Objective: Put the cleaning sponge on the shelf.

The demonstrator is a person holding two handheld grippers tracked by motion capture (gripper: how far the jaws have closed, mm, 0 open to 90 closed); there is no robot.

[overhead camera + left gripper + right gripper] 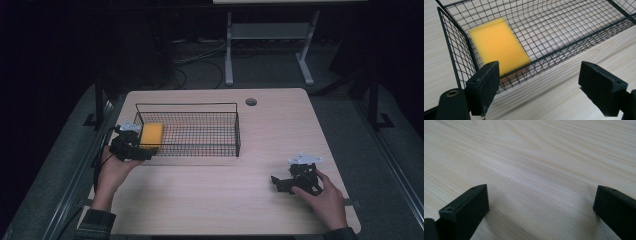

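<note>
On the pale table [215, 185] the yellow sponge [498, 48] already lies in the wire basket's [237, 131] left end, both hand-held grippers released, the left [540, 87] just outside its rim, the right [296, 183] near the right edge

No readable text, label, brand, number or sign anywhere.

high view: above, facing forward-down over whole table [215, 195] | left gripper view: close on basket [574, 42], shared with high | right gripper view: close, low over tabletop
</note>
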